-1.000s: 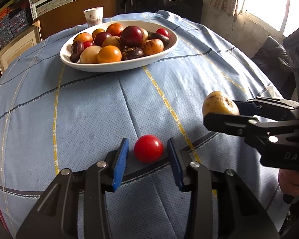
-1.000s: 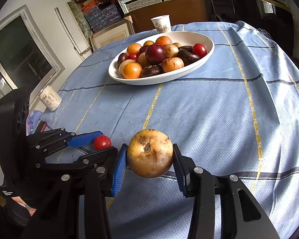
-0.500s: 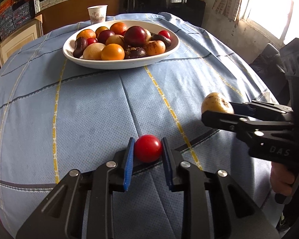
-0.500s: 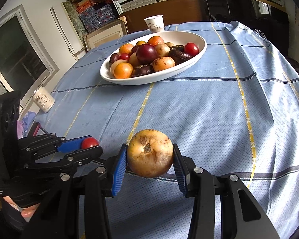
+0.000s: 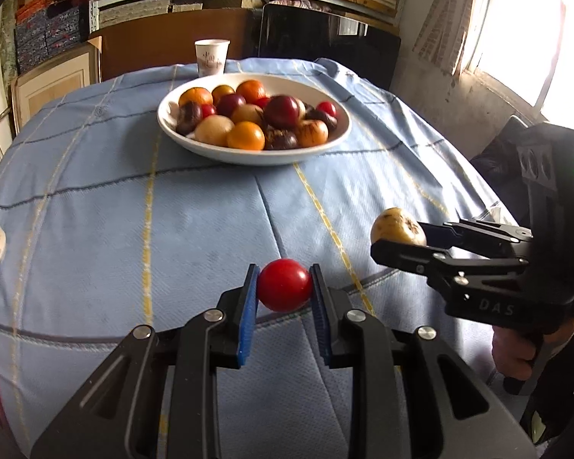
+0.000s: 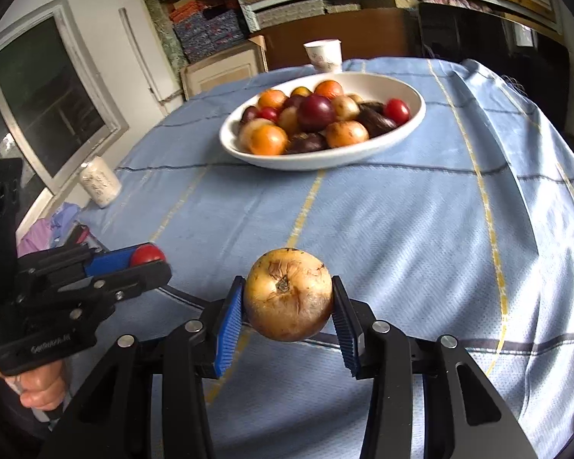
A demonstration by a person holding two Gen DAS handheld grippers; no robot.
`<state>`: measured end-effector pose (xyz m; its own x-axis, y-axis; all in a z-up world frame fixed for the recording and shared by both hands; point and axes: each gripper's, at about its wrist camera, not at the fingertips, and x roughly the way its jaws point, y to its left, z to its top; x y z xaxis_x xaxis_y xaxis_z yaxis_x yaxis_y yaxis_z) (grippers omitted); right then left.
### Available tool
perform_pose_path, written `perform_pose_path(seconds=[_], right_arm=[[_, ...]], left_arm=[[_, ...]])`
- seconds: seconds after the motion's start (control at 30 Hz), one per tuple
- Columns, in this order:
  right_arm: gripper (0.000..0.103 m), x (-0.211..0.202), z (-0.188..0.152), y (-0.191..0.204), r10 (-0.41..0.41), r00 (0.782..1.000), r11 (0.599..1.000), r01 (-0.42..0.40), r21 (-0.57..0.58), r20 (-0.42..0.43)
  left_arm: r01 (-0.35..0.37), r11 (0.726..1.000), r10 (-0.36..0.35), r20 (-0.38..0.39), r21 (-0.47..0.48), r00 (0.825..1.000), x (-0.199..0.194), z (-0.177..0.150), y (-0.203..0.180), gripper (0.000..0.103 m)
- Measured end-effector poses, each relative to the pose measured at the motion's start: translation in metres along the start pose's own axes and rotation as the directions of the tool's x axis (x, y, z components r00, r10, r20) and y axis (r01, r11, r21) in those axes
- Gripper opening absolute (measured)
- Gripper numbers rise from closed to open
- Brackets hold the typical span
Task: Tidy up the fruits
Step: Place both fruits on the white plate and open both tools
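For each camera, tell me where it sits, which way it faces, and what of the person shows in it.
Left wrist: sits on the left hand-held gripper, looking forward and down over the tablecloth to the fruit bowl; it grips a red fruit; the right hand shows.
Right wrist: sits on the right hand-held gripper, facing the same bowl; it grips a yellow-brown fruit; the left hand shows.
Shared: bowl, paper cup, tablecloth, both fruits, each other's gripper.
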<state>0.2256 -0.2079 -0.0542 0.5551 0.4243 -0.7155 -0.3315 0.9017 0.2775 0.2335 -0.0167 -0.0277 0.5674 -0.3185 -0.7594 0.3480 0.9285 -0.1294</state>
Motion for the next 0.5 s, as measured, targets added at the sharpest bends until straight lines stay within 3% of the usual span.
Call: perform_pose_path(seconds=[0.3, 0.5], right_arm=[[0.044, -0.033, 0.069, 0.017, -0.006, 0.993, 0.998, 0.013, -0.059, 0.116], [0.044, -0.045, 0.122, 0.002, -0.024, 0.974, 1.000, 0.023, 0.005, 0.226]], left_arm=[[-0.044, 0.999, 0.044, 0.125, -0.003, 0.991, -0.035, 0.074, 0.024, 0.026], [-0.029, 0.998, 0.038, 0.171, -0.054, 0.984, -0.012, 0.139, 0.038, 0.026]])
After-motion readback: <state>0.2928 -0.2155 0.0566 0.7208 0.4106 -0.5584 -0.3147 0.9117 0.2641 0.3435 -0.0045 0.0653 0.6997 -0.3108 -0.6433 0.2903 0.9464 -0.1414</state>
